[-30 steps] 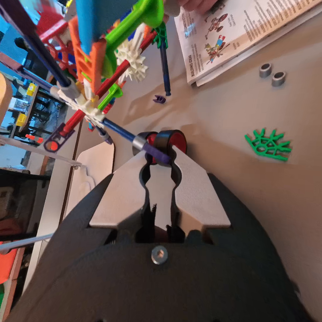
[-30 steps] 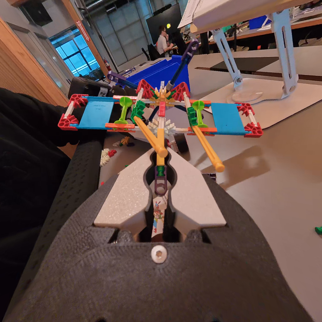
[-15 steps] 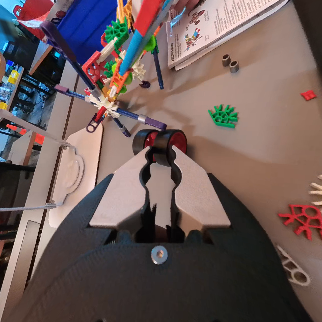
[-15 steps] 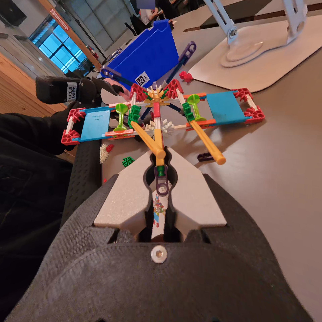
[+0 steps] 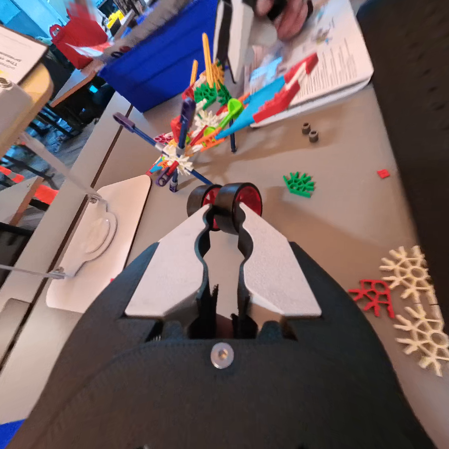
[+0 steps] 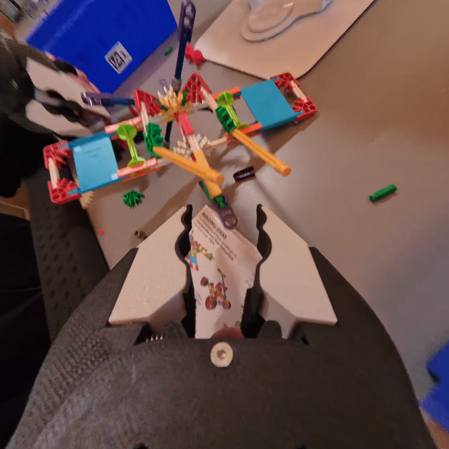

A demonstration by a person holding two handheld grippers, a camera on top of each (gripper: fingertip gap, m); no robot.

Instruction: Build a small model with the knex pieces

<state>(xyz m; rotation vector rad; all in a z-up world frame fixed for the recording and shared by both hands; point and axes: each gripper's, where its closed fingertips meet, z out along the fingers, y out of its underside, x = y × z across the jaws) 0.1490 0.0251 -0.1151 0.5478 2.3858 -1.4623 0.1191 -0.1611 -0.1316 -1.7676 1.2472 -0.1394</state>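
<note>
My left gripper [image 5: 223, 206] is shut on a black wheel with a red hub [image 5: 227, 194]; both pads press on its tyre. A second such wheel [image 5: 195, 199] sits right beside it on the left. The colourful rod-and-connector model [image 5: 194, 136] is on the table just beyond the wheels, with a blue rod pointing at them. My right gripper [image 6: 223, 206] is open. The model's purple end connector [image 6: 227, 213] lies between its fingers, touching neither. The model [image 6: 179, 126] spreads out ahead, with blue panels on both sides.
An instruction booklet [image 6: 218, 267] lies under my right gripper and also shows in the left wrist view [image 5: 340, 60]. A blue bin [image 5: 158, 60] stands behind the model. Loose parts lie about: a green connector [image 5: 298, 184], grey spacers [image 5: 309, 132], red and white connectors [image 5: 371, 296], a green rod [image 6: 382, 193]. A white stand base [image 5: 97, 230] is at the left. The grippers' ends are close to 20 centimetres from one another. The green rod [image 6: 382, 193] sits 9 centimetres or so from the ends of my right fingers.
My right jaws opened and let go of the model's purple connector; the model dropped lower and tilted. My left gripper kept the wheel and drew back from the model's blue rod.
</note>
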